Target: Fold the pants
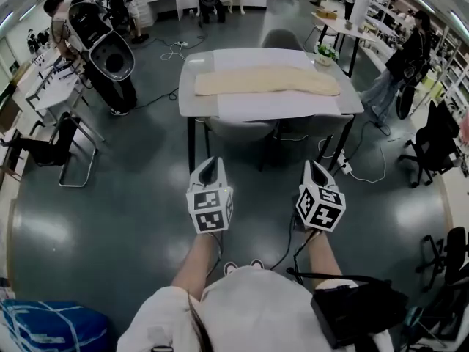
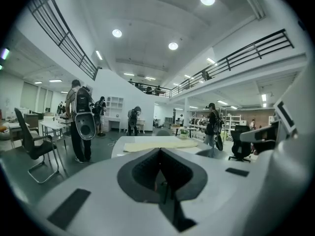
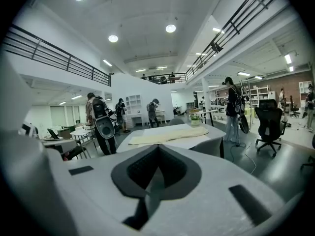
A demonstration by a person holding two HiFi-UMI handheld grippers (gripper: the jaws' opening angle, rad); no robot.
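A person stands back from a grey table (image 1: 192, 75) in an open workshop hall, a gripper in each hand, the pants to be folded not yet touched. At far left a black chair (image 1: 62, 149) stands on the floor, well apart from the table. The left gripper (image 1: 212, 169) is held out in front of the person, its jaws together with nothing between them, tipped slightly down toward the table.

The cream pants (image 1: 267, 81) lie flat on the tabletop, ahead of both grippers and well apart from them. Their long axis runs left to right across the person's line of sight. Which end is the waist cannot be told from here.

The right gripper (image 1: 315, 173), its jaws likewise closed and empty, is held level with its partner. Neither hand looks nearer: the left gripper lines up roughly with the pants' left end and the right gripper with their right end. The coming move therefore appears to be a walk forward with both hands, then opening the jaws over the cloth.

At the table's far right corner a small pot (image 1: 325, 57) holds a green plant, near the pants' right end. It is the only container on the table, and it may need minding when that end is lifted. Further right, a bystander (image 1: 407, 57) stands by shelving.
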